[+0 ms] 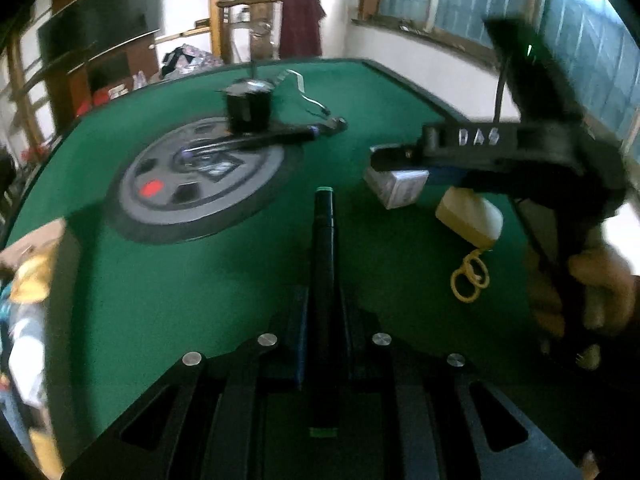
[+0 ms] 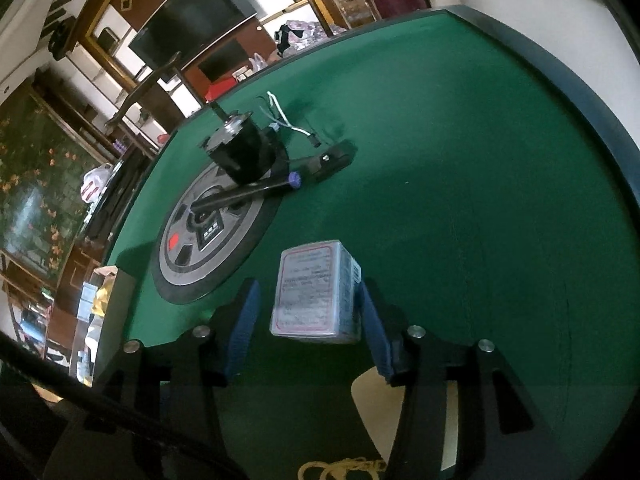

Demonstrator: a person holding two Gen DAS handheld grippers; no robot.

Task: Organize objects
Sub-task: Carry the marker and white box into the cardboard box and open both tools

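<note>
Green felt covers the table (image 1: 160, 280), whose dark raised rim curves along the far side below a white wall and a row of windows (image 1: 460, 0); wooden shelving and a dark screen (image 2: 192, 24) fill the rest of the room. On the felt lie a grey wheel-like disc (image 1: 200, 184), a black cylindrical motor (image 1: 248, 108) with loose wires, and a long black rod across the disc.

Only the left wrist view shows the left gripper (image 1: 324, 216) clamped shut on a black marker with a green tip (image 1: 323, 208), and the right gripper's body from outside, with a person's hand (image 1: 592, 292) on its handle. It also shows a cream pouch with a yellow cord (image 1: 468, 220) beneath that gripper.

Looking along the right gripper (image 2: 308, 312), the jaws stand partly open with blue pads on either side of a small clear-wrapped box (image 2: 316, 292); the left pad is clearly apart from it, the right one close beside.

Bare felt stretches wide to the right, out to the rim
</note>
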